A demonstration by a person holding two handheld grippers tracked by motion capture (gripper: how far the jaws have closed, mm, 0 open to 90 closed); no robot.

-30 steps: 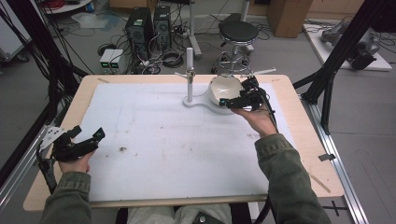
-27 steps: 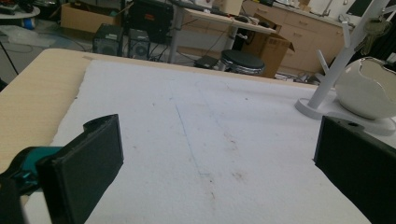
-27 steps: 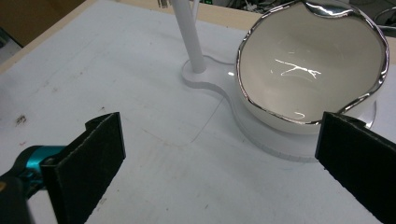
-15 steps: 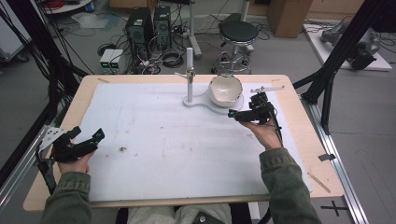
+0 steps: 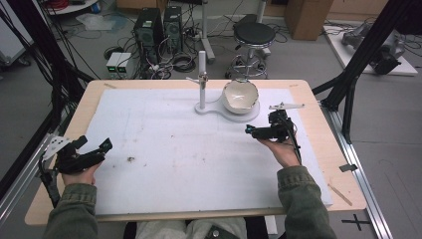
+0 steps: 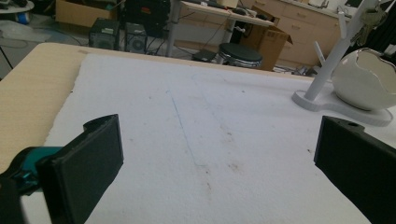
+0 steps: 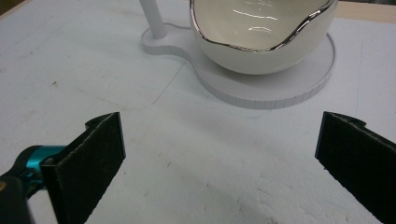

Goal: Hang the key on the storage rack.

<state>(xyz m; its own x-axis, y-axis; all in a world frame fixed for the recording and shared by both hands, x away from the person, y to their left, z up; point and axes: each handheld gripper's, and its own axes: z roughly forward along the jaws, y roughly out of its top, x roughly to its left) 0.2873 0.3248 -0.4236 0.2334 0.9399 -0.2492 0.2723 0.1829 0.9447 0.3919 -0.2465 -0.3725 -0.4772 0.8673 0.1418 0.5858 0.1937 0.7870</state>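
With both tools idle over the sheet, noted as follows:

Right hand-held gripper [image 5: 250, 130]: jaws spread wide, nothing between them; held low at about 3 o'clock on the bench, tips aimed toward 9 o'clock, just short of the stand's base; probably poised that way to go at the bowl or the post.

Left hand-held gripper [image 5: 107, 144]: also gaping, empty; parked near the 8 o'clock edge, well apart from the stand, seemingly kept out of the way as a spare.

White bowl [image 7: 261, 35]: sitting upright in the round end of the stand's base, silver wavy rim up; at 12 o'clock from the right jaws, near but not touching; nothing seen inside.

Stand base [image 7: 275, 91]: flat white plate, lying on the sheet; broad foot likely meant to keep post and bowl from tipping.

Post [image 5: 202, 79]: upright at the base's narrow end, short pegs sticking out; at about 12 o'clock on the bench.

Keys [image 6: 373, 16]: hanging from a peg near the post's top, above the bowl, free to swing.

White sheet [image 5: 164, 164]: covering most of the bench, lightly soiled, small dark crumb at 7 o'clock.

Bench [image 5: 82, 109]: pale wood edge showing around the sheet.
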